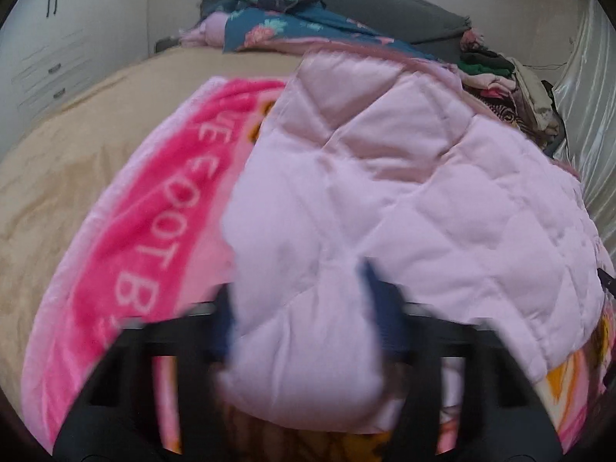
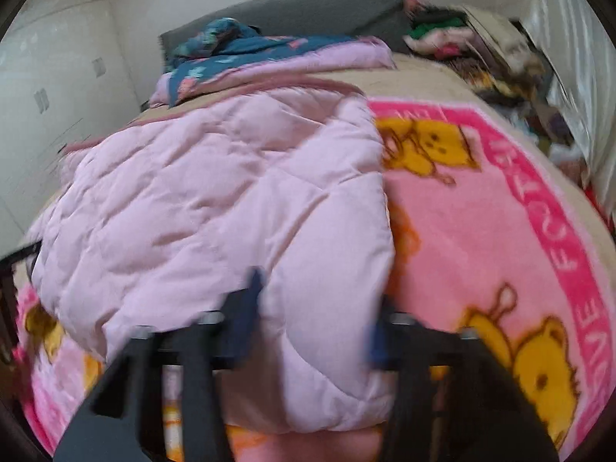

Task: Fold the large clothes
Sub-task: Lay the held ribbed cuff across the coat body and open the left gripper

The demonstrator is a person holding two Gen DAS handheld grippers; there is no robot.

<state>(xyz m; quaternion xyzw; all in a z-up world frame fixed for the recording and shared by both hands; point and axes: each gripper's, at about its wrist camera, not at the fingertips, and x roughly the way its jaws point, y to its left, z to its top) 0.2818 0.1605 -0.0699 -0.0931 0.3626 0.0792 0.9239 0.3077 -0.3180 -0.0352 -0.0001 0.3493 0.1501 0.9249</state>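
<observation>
A pale pink quilted garment [image 1: 385, 177] lies spread on a pink fleece blanket [image 1: 146, 208] with yellow bear prints on the bed. My left gripper [image 1: 300, 308] has its near-left corner bunched between its blue-padded fingers [image 1: 375, 296], which stand wide apart around the thick cloth. In the right wrist view the quilted garment [image 2: 215, 200] covers the left half of the blanket [image 2: 481, 223]. My right gripper [image 2: 315, 319] has the garment's near-right corner between its fingers [image 2: 250, 308], also set wide. Both views are blurred by motion.
A beige sheet [image 1: 77, 146] covers the bed. A teal floral quilt [image 1: 277, 19] lies by the grey headboard [image 1: 385, 4]. A pile of mixed clothes [image 1: 508, 88] sits at the far right by a shiny curtain [image 1: 589, 115]. White wardrobes [image 1: 57, 38] stand left.
</observation>
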